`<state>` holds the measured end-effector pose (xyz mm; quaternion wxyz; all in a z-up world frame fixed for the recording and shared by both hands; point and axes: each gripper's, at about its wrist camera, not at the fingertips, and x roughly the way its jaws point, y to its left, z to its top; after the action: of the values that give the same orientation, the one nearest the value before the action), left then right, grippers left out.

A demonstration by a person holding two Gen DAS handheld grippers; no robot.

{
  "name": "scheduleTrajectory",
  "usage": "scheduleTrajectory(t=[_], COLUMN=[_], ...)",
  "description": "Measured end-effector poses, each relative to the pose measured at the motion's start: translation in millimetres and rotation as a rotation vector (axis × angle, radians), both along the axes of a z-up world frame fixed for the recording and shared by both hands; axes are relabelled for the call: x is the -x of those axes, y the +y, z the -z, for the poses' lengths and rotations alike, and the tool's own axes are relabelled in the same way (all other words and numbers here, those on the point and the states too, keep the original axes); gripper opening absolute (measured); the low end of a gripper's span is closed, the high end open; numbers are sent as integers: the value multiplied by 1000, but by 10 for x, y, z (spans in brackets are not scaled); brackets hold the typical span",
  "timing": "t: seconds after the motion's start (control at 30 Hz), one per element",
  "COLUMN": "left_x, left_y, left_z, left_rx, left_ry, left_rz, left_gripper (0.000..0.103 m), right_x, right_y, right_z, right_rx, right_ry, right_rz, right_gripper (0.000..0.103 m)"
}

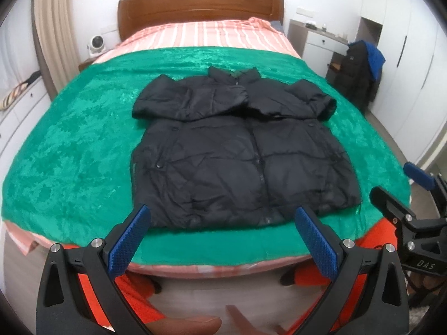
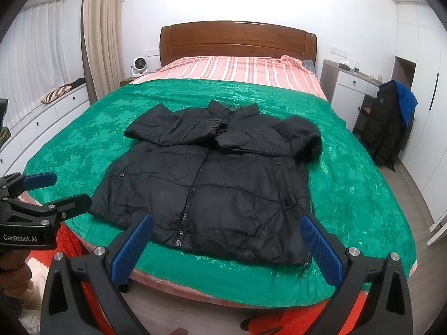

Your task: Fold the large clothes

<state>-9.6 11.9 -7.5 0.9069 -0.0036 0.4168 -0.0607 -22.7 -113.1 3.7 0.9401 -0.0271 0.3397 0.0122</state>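
On green blanket [image 2: 349,195] black jacket [image 2: 212,189]; both jaws apart, empty; hem zipper pull right-view only

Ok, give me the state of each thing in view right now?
Black jacket: flat on the green blanket, zipped, both sleeves folded across the chest.
Left gripper: fingers open, empty, off the jacket.
Right gripper: fingers open, empty, off the jacket.

A black quilted puffer jacket [image 2: 206,187] is seen on a shiny green blanket [image 2: 349,189]; pink-and-white stripes are shown by the cotton bedsheet [image 2: 240,69].
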Motion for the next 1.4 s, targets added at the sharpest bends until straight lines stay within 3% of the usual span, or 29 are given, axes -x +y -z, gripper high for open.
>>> scheduleTrajectory(t=[0.63,1.17,1.4], left_x=[-31,-28,-48], left_y=[56,-10,14], left_z=[102,98,158], left_rx=[35,-66,-59], left_ry=[56,5,22], left_rz=[3,-13,-11], left_gripper=[103,103,103], right_x=[-11,-37,-55], right_y=[8,-12,-14], right_z=[16,58,58], right_rx=[16,29,119], right_ry=[2,2,8], right_rz=[5,19,68], right_gripper=[103,103,103])
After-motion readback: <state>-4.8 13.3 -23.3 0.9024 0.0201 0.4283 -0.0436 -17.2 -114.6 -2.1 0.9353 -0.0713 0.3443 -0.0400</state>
